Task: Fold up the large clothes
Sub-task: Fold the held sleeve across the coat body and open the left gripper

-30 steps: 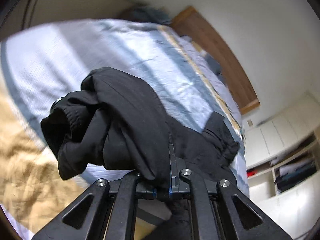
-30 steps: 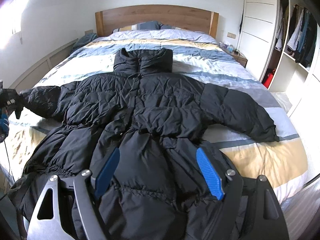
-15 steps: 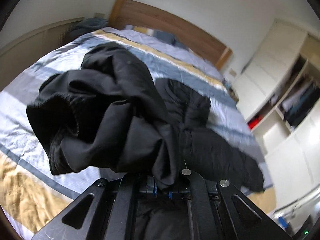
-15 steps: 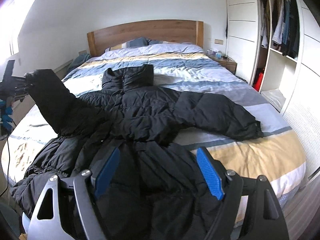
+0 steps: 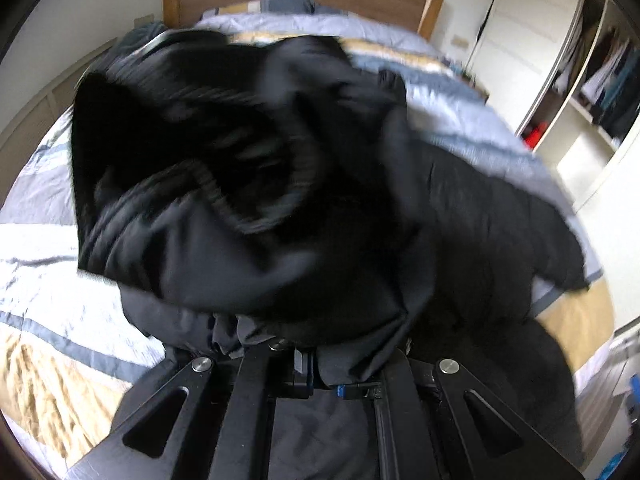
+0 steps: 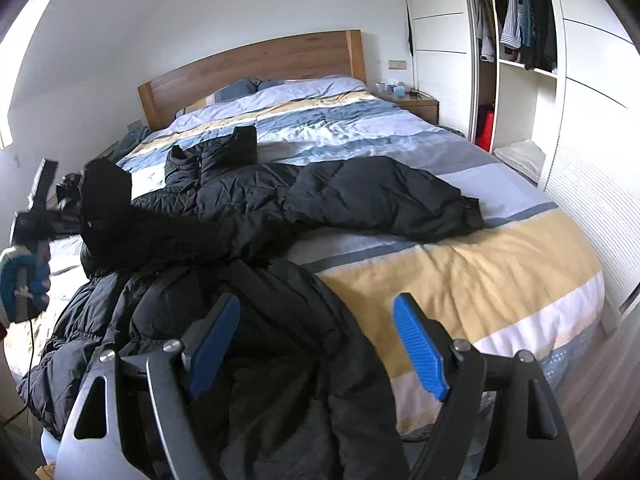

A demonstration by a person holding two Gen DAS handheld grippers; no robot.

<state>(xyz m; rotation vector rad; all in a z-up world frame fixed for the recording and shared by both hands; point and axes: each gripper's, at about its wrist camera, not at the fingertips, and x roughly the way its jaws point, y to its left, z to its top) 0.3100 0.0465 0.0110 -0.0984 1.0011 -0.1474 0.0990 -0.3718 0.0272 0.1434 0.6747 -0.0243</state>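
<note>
A black puffer jacket lies face up on the striped bed, collar toward the headboard. Its far sleeve lies spread out to the right. My left gripper is shut on the other sleeve; the bunched, blurred cuff fills the left wrist view. The right wrist view shows that left gripper at the bed's left side, holding the sleeve raised over the jacket's shoulder. My right gripper is open above the jacket's hem near the foot of the bed, with nothing between its blue pads.
A wooden headboard and pillows close the far end. A nightstand with small items stands right of the bed. An open wardrobe with hanging clothes lines the right wall. Bare bedding shows right of the jacket.
My left gripper has lifted the sleeve off the bed's left side and swung it inward toward the jacket's body, rolling as it went. My right gripper has shifted to the right, still open.
</note>
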